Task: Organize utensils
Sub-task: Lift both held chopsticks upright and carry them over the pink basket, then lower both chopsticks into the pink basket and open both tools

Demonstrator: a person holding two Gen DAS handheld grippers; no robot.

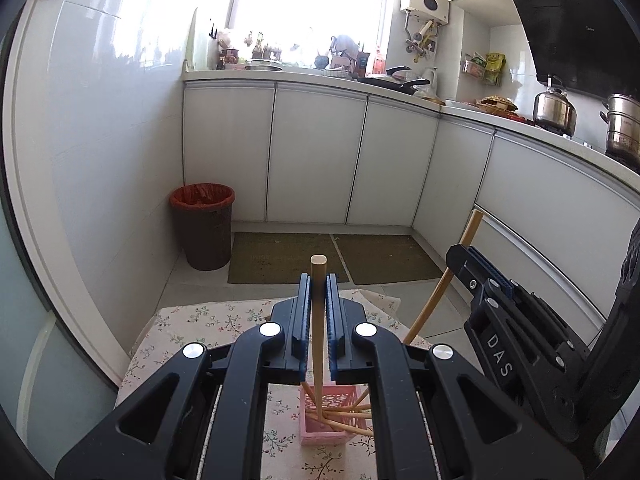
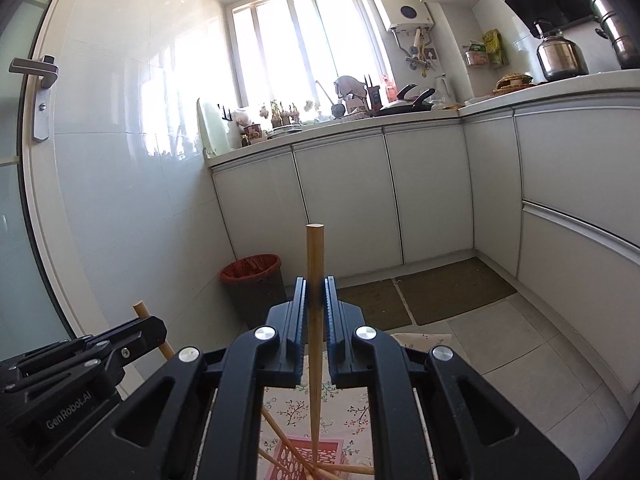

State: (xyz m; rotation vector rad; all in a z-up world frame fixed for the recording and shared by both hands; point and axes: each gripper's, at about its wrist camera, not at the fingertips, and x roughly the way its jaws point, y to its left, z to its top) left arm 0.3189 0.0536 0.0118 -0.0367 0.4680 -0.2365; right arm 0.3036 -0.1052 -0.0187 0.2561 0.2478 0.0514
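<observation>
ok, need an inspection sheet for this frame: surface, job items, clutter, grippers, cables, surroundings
Surface: small table under a floral cloth.
Job's things: pink basket on the cloth, several wooden chopsticks lying slanted inside; one chopstick stands upright with its tip in the basket, a second chopstick likewise.
Clutter: nothing seen on the cloth besides the basket.
Grippers: left gripper shut on the first chopstick; right gripper shut on the second.
Cables: nothing seen.
Surroundings: white cabinets, bin with red liner, two floor mats, crowded counter with kettle and steamer pot, bright window.
</observation>
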